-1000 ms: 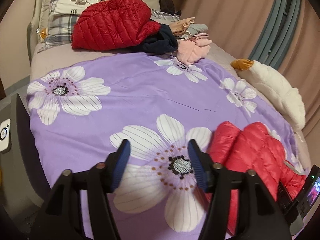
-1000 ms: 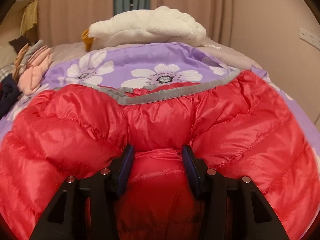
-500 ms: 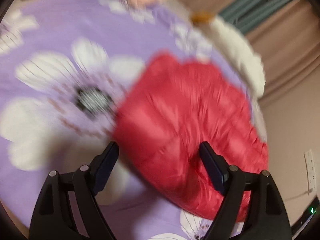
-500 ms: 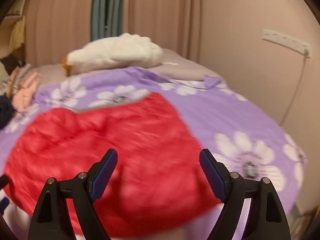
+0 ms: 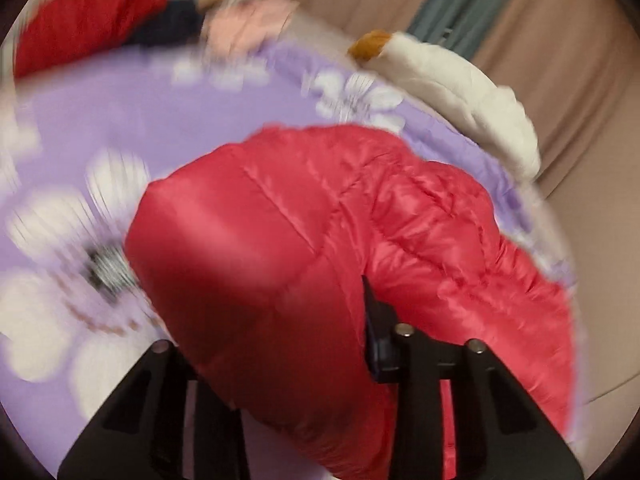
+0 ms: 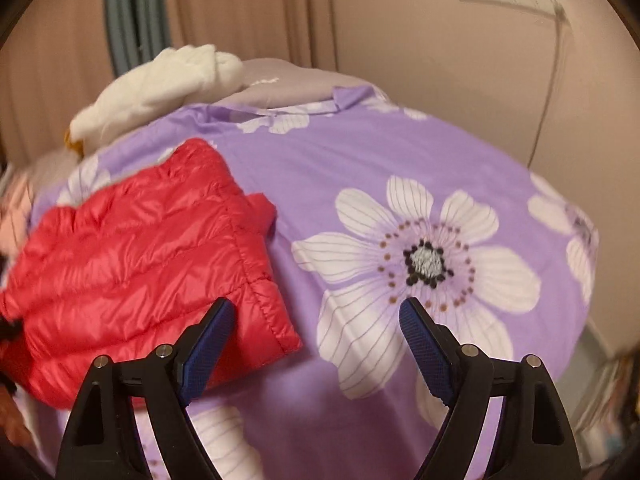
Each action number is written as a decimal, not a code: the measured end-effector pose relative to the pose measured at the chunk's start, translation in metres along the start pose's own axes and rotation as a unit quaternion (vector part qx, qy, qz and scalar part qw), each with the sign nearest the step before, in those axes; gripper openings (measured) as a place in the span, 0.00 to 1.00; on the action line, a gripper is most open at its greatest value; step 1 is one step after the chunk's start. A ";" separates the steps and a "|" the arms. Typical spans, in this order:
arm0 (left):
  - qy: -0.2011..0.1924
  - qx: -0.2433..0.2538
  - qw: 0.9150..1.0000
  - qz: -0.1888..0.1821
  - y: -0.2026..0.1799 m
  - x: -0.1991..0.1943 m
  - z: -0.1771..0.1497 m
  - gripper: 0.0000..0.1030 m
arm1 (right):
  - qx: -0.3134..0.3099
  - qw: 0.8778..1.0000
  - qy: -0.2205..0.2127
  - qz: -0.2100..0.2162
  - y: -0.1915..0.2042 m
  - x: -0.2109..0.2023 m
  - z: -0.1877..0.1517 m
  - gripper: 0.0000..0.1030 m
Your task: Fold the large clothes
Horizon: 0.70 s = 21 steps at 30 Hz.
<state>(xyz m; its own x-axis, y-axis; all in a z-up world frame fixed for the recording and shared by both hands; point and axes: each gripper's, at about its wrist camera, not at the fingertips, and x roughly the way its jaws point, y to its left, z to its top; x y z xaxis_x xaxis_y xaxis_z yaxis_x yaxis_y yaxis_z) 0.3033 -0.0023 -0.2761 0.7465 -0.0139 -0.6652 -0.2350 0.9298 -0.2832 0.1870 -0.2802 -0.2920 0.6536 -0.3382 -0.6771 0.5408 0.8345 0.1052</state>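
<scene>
Left gripper (image 5: 276,332): my jaws closing, red puffer jacket (image 5: 328,216) bunched between them.
Right gripper (image 6: 316,332): released, over purple floral bedspread (image 6: 400,168).

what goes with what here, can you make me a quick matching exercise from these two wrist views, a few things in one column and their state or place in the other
Things:
1. left gripper
2. right gripper
3. red puffer jacket
4. white plush toy

States or places:
A. lies at the far edge of the bed, by the curtain
B. jaws wide apart over the flowered purple cover, nothing between them
C. jaws closing, with red padded fabric bulging between them
D. lies folded on the purple cover, one corner near the right gripper's left finger

Pairs: 1-C, 2-B, 3-D, 4-A
</scene>
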 end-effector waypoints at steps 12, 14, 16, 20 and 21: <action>-0.114 0.108 0.987 -0.035 -0.047 -0.067 0.000 0.31 | -0.015 0.999 0.034 0.036 0.022 0.033 -0.021 0.82; -0.101 0.101 0.989 -0.044 -0.045 -0.070 0.005 0.31 | -0.001 0.998 0.047 0.044 0.018 0.042 -0.026 0.82; -0.108 0.112 0.987 -0.041 -0.052 -0.072 0.005 0.31 | 0.017 0.997 0.058 0.056 0.012 0.048 -0.027 0.82; -0.133 0.154 0.979 -0.011 -0.067 -0.078 -0.008 0.31 | -0.008 0.998 0.047 0.028 0.020 0.045 -0.028 0.82; -0.134 0.153 0.979 -0.008 -0.069 -0.079 -0.011 0.31 | -0.008 0.999 0.042 0.021 0.022 0.045 -0.030 0.82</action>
<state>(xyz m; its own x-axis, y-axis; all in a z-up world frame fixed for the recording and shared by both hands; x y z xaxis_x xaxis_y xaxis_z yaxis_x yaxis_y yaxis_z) 0.2533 -0.0691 -0.2117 0.8949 0.0297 -0.4453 -0.0554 0.9975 -0.0449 0.2126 -0.2644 -0.3420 0.6281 -0.2657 -0.7314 0.5049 0.8543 0.1233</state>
